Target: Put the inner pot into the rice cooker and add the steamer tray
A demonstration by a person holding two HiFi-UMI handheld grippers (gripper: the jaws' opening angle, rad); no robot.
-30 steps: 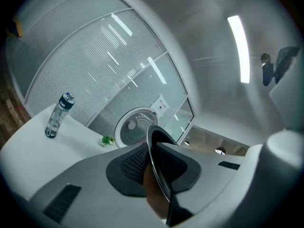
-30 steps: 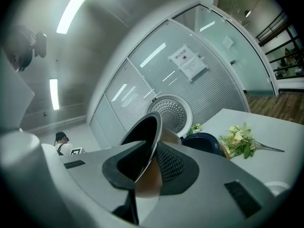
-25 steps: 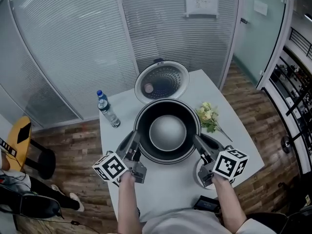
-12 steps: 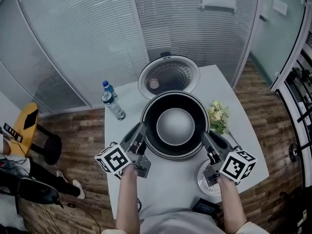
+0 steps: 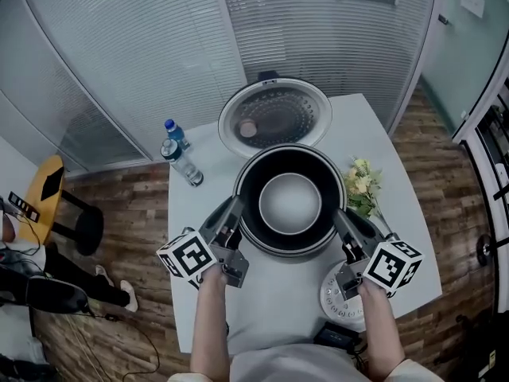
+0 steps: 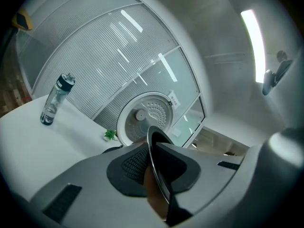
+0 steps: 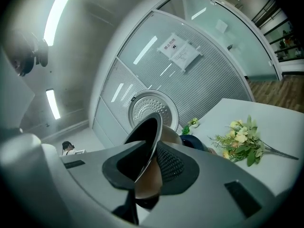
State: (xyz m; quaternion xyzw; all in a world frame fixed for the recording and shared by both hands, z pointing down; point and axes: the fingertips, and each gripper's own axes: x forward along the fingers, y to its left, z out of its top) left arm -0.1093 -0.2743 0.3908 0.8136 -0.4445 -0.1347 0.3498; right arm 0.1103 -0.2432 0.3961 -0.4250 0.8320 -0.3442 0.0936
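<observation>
Head view: I hold the pot (image 5: 290,201) by its rim from both sides above the table (image 5: 278,313), directly in front of the cooker's raised lid (image 5: 274,116). I cannot tell whether the pot is seated in the cooker.

Left gripper (image 5: 233,217): jaws clamped on the pot's left rim, one pad inside the wall and one outside. Right gripper (image 5: 344,228): jaws clamped the same way on the right rim.

The tray (image 5: 338,299) lies flat on the table, partly under the right gripper. A bottle (image 5: 181,159) stands upright left of the lid. Flowers (image 5: 362,185) lie right of the pot.
</observation>
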